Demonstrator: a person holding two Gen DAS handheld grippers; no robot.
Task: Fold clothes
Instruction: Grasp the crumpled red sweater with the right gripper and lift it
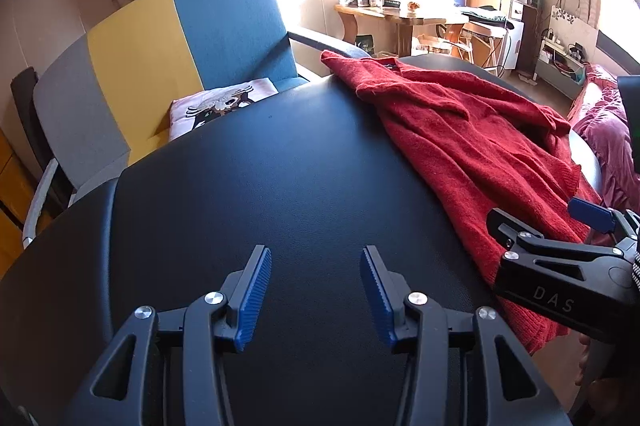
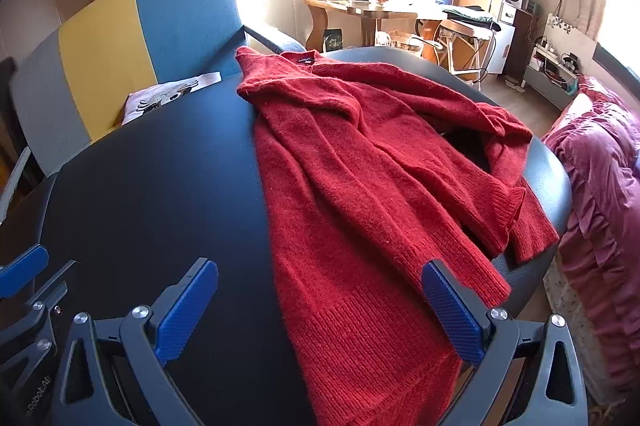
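A red knitted sweater (image 2: 360, 178) lies rumpled on the right half of a black round table (image 2: 160, 186), collar at the far edge, hem near me, one sleeve hanging toward the right edge. It also shows in the left wrist view (image 1: 472, 146). My right gripper (image 2: 320, 310) is open, its blue pads straddling the hem just above it. My left gripper (image 1: 316, 290) is open and empty over the bare black table (image 1: 280, 166), left of the sweater. The right gripper's body shows in the left wrist view (image 1: 560, 258) at the right.
A blue, yellow and grey sofa (image 1: 160, 46) with a printed cushion (image 1: 216, 102) stands behind the table at the left. A purple-pink quilted bed (image 2: 600, 186) is close on the right. A wooden desk (image 2: 360, 14) with clutter stands by the far window.
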